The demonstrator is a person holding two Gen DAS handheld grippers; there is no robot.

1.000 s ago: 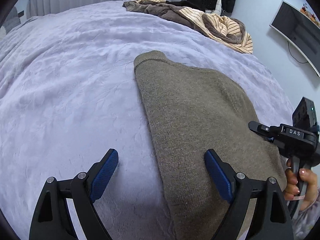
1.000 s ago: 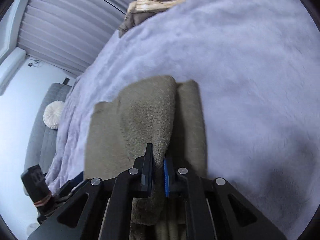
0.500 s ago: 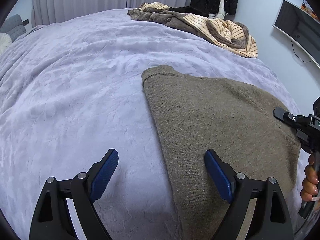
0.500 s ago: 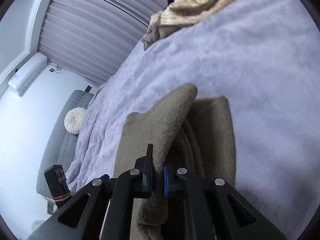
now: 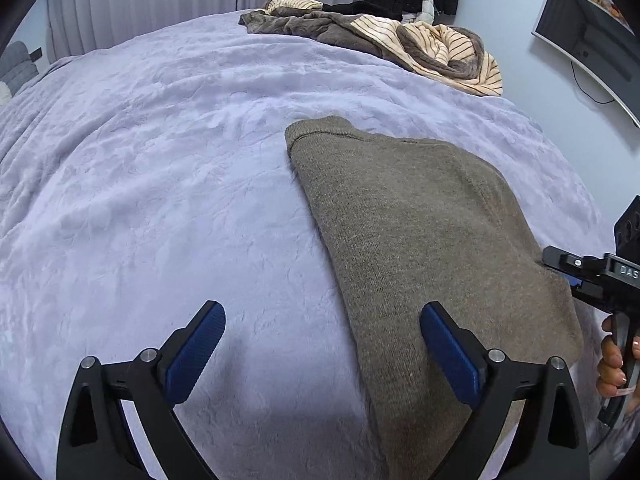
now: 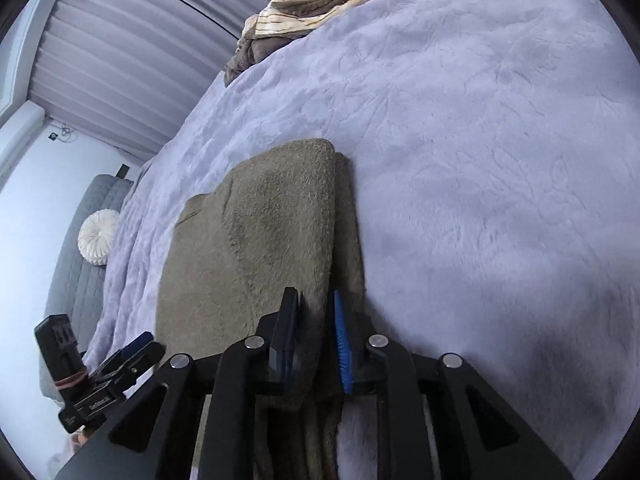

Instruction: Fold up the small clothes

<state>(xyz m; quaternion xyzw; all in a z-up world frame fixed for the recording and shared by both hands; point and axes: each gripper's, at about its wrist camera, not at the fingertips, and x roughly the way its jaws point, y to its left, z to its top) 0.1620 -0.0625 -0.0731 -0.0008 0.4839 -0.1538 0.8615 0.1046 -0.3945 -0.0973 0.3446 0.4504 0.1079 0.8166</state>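
Right tool (image 6: 316, 340), jaws slightly parted, apparently released around folded olive sweater (image 5: 420, 232) on bed (image 5: 160, 160).
Left tool (image 5: 320, 340) hovers spread wide, empty.

From my left cam, bedspread (image 5: 160, 184) lies bare from 9 to 12; clothes pile (image 5: 400, 44) blocks 1 o'clock, sweater (image 5: 420, 232) fills 3.

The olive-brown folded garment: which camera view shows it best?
The left wrist view. There the garment lies almost whole on the lilac bedspread, edges clear. The right wrist view shows it foreshortened, its near end hidden behind the right gripper.
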